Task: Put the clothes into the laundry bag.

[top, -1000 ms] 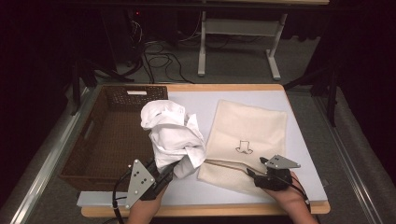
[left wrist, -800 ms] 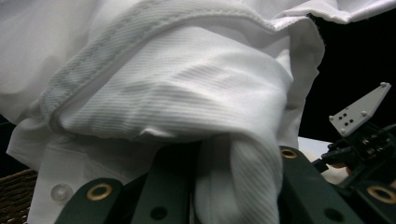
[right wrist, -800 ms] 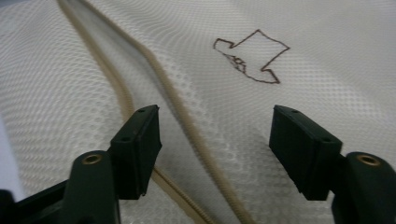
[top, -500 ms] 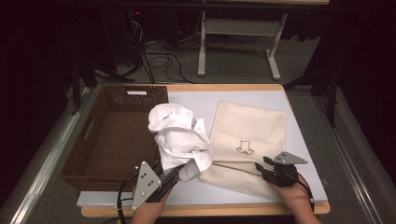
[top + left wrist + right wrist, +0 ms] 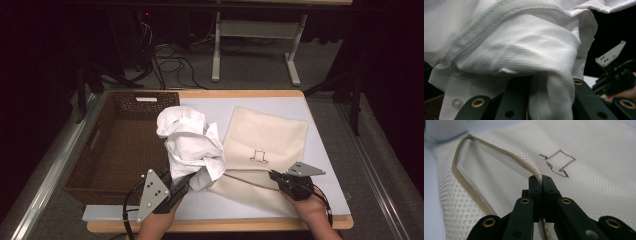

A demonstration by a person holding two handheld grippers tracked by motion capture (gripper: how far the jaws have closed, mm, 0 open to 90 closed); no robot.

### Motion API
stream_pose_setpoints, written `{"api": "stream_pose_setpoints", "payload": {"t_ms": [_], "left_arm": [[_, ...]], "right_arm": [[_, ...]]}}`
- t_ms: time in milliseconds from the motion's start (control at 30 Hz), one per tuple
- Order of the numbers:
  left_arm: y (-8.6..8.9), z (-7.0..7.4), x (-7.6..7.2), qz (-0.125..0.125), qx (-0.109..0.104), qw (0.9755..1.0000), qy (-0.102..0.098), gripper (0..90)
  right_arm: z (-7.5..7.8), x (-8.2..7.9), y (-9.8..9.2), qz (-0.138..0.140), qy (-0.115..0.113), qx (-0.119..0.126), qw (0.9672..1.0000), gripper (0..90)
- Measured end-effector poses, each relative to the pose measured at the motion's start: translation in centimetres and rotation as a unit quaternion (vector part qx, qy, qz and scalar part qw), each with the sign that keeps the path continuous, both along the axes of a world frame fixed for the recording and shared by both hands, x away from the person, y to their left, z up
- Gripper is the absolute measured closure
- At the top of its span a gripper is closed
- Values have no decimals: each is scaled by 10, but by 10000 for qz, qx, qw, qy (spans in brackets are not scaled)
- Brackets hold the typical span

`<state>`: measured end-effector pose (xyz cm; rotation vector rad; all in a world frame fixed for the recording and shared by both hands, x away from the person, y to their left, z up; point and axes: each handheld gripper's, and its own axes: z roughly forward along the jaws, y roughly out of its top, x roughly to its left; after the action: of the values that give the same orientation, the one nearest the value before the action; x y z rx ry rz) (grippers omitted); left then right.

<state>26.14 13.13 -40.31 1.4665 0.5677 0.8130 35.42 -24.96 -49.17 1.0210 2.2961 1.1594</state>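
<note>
High view: a white shirt (image 5: pixel 190 145) hangs bunched above the table (image 5: pixel 320 165), between a brown basket (image 5: pixel 117 150) on the left and a cream mesh bag (image 5: pixel 265 150) lying flat on the right. The left gripper (image 5: pixel 187 181) grips the shirt's lower end. The right gripper (image 5: pixel 274 176) meets the bag's near edge, which is lifted a little off the table.

Left gripper view: the left gripper (image 5: pixel 549 100) has its jaws pinching a fold of the shirt (image 5: pixel 514 50); a clear button (image 5: pixel 456 103) sits at lower left. The other gripper shows at the right.

Right gripper view: the right gripper (image 5: pixel 541 182) has its jaws pressed together on the bag's tan rim (image 5: pixel 499 151), holding the mouth open. A drawn outline (image 5: pixel 557 161) marks the bag (image 5: pixel 599 170).
</note>
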Motion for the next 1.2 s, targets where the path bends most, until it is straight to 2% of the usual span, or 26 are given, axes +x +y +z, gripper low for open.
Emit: {"api": "stream_pose_setpoints", "payload": {"t_ms": [33, 67, 200, 333, 433, 533, 567, 667, 700, 800, 967, 1000, 1033, 1067, 1100, 1133, 1200], "left_arm": [[-6, 8, 0, -81, -59, 9999, -94, 766], [-10, 11, 0, -139, -97, 9998, -103, 766], [-28, 13, -4, -387, -148, 9991, -8, 765], [-40, 15, -12, -529, -64, 9986, -21, 765], [-48, 21, -20, -660, -116, 9977, -97, 765], [-53, 24, -24, -736, -147, 9970, -212, 765], [-58, 24, -24, -812, -215, 9963, -197, 765], [-67, 21, -22, -878, -182, 9958, -164, 765], [-77, 14, -18, -896, -101, 9959, -112, 765], [-90, -4, -11, -881, 53, 9961, -7, 766], [-105, -33, -2, -801, 337, 9960, 213, 766], [-105, -33, -2, -801, 337, 9960, 213, 766], [-107, -41, 1, -799, 405, 9955, 306, 766], [-108, -46, 4, -824, 406, 9950, 389, 766], [-108, -46, 4, -824, 406, 9950, 389, 766], [-109, -54, 8, -849, 475, 9938, 538, 766], [-112, -62, 12, -859, 572, 9922, 706, 766]], "right_arm": [[2, 0, 4, 55, 1, 51, 10000, 888], [3, 0, 9, 85, -6, 59, 9999, 888], [4, 3, 22, 154, -71, 34, 9998, 889], [5, 4, 21, 96, -57, 83, 9999, 888], [6, 5, 17, 60, -112, 155, 9998, 887], [6, 4, 17, 74, -144, 180, 9997, 887], [6, 3, 16, 86, -160, 185, 9997, 887], [8, 1, 15, 47, -189, 258, 9995, 887], [9, 1, 14, 52, -212, 269, 9994, 887], [10, 1, 13, 22, -214, 348, 9992, 888], [11, 1, 12, 5, -228, 390, 9990, 888], [11, 1, 12, 5, -228, 390, 9990, 888], [11, 0, 11, 23, -279, 413, 9988, 887], [12, 0, 11, 30, -285, 424, 9987, 887], [12, 0, 11, 34, -298, 441, 9986, 887], [13, 0, 11, 45, -316, 430, 9986, 887], [14, -1, 12, 68, -355, 453, 9983, 887]]}}
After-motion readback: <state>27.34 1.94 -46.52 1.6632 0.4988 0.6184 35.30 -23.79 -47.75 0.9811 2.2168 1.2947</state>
